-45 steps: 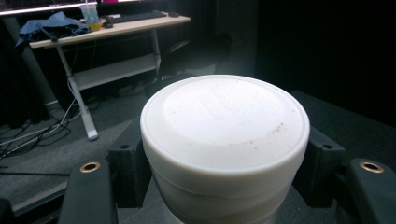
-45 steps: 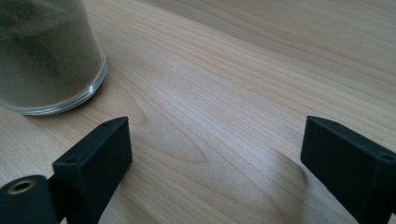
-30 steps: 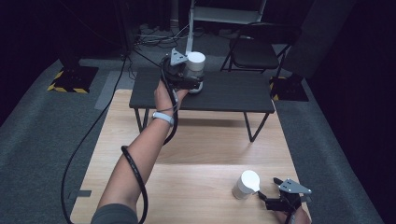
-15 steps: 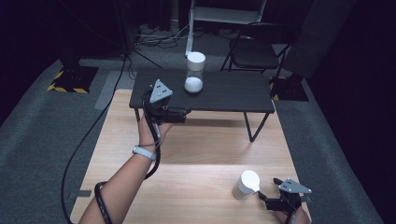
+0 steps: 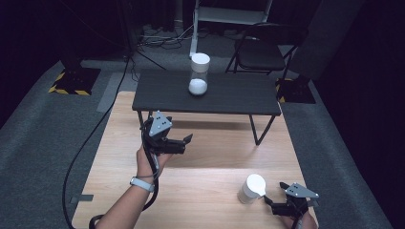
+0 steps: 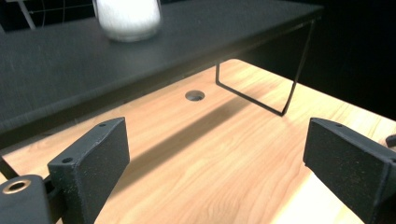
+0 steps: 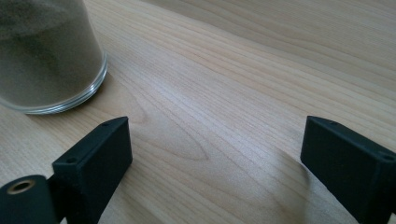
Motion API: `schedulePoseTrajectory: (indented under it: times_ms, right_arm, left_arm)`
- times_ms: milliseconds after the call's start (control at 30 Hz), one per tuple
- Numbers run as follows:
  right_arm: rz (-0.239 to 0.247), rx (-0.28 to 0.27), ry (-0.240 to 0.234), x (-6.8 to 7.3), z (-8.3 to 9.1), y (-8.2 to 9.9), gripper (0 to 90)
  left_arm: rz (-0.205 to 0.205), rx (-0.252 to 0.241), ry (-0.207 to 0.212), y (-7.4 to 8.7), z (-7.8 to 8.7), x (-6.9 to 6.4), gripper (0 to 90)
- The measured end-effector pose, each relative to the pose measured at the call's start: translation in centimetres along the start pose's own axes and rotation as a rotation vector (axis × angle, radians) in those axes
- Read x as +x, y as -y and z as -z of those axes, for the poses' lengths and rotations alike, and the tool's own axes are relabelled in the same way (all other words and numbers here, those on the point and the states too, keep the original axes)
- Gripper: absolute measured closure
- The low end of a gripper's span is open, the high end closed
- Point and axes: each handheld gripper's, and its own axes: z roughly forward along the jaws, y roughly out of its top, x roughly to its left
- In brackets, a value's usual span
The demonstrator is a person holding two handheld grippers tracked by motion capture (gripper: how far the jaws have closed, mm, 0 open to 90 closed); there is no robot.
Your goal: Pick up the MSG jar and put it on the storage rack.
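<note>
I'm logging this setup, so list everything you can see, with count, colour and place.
jar on black table: one, clear with white lid, part full of white stuff, far side.
jar on wooden table: one, white lid, near right, just left of the right tool.
black table: one, low, wire legs, far end of the wood.
wooden table: one, light wood.
folding chair: one, dark, behind.
striped bases: two, yellow and black, on the floor.
left tool: black, open, mid-left.
right tool: black, open, near right.
</note>
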Motion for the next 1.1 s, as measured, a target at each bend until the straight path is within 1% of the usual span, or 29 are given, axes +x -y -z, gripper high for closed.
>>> schedulePoseTrajectory:
  times_ms: [100, 167, 233, 267, 300, 400, 533, 567, 600, 633, 667, 733, 767, 833, 867, 900, 967, 1033, 1100]
  right_arm:
    - [0.001, 0.000, -0.009, -0.1, 0.0, 0.0, 9.0]
    - [-0.002, 0.000, -0.014, -0.3, 0.0, 0.0, 9.6]
    - [-0.006, 0.004, -0.030, -0.5, 0.0, 0.0, 10.2]
    - [-0.010, 0.005, -0.034, -0.6, 0.0, 0.0, 10.2]
    - [-0.006, 0.004, -0.034, -0.6, 0.0, 0.0, 10.3]
    - [-0.006, 0.005, -0.039, -0.7, 0.0, -0.1, 10.3]
    - [-0.014, 0.004, -0.030, -0.5, 0.0, 0.0, 11.3]
    - [-0.016, 0.006, -0.018, -0.3, 0.0, -0.1, 11.3]
    - [-0.016, 0.006, -0.018, -0.3, 0.0, -0.1, 11.3]
    - [-0.026, 0.003, -0.018, -0.3, -0.1, -0.1, 11.0]
    - [-0.026, -0.007, -0.017, -0.2, -0.2, 0.1, 10.7]
    - [-0.026, -0.018, -0.016, -0.2, -0.3, 0.3, 10.2]
    - [-0.026, -0.028, -0.014, -0.2, -0.3, 0.6, 9.1]
    - [-0.024, -0.028, -0.017, -0.3, -0.3, 0.6, 8.9]
    - [-0.024, -0.029, -0.017, -0.3, -0.3, 0.7, 8.5]
    - [-0.021, -0.032, -0.018, -0.3, -0.3, 0.8, 7.8]
    - [-0.019, -0.033, -0.022, -0.4, -0.3, 0.8, 7.5]
    - [-0.019, -0.035, -0.023, -0.4, -0.3, 0.9, 7.5]
    - [-0.019, -0.037, -0.024, -0.4, -0.3, 0.9, 7.5]
  left_arm:
    - [0.018, 0.004, 0.009, 1.7, 0.1, -0.5, 6.6]
    - [0.016, 0.027, 0.008, 2.7, 0.0, -0.9, 6.6]
    - [0.027, 0.044, 0.016, 3.9, -0.1, -1.1, 6.6]
    - [0.026, 0.050, 0.021, 4.8, -0.1, -1.3, 6.6]
    - [0.021, 0.065, 0.026, 5.3, -0.1, -1.3, 6.6]
    - [0.026, 0.100, 0.037, 6.7, -0.2, -1.4, 6.5]
    - [0.062, 0.151, 0.051, 8.5, 0.0, -1.0, 5.8]
    - [0.070, 0.176, 0.059, 8.9, 0.0, -0.8, 5.7]
    - [0.069, 0.205, 0.061, 9.1, 0.0, -0.7, 5.7]
    - [0.059, 0.232, 0.055, 9.3, 0.1, -0.7, 5.6]
    - [0.050, 0.261, 0.048, 9.6, 0.2, -0.7, 5.6]
    - [0.035, 0.293, 0.037, 9.9, 0.4, -0.7, 5.4]
    - [0.036, 0.301, 0.031, 10.2, 0.5, -0.7, 4.9]
    - [0.045, 0.314, 0.028, 10.6, 0.7, -0.5, 4.8]
    - [0.041, 0.329, 0.023, 10.8, 0.7, -0.5, 4.8]
    - [0.037, 0.341, 0.020, 10.9, 0.6, -0.5, 4.8]
    - [0.024, 0.384, 0.009, 10.9, 0.1, -0.7, 4.8]
    - [0.033, 0.403, 0.010, 11.2, -0.2, -0.5, 4.7]
    - [0.026, 0.419, 0.006, 11.2, -0.4, -0.6, 4.2]
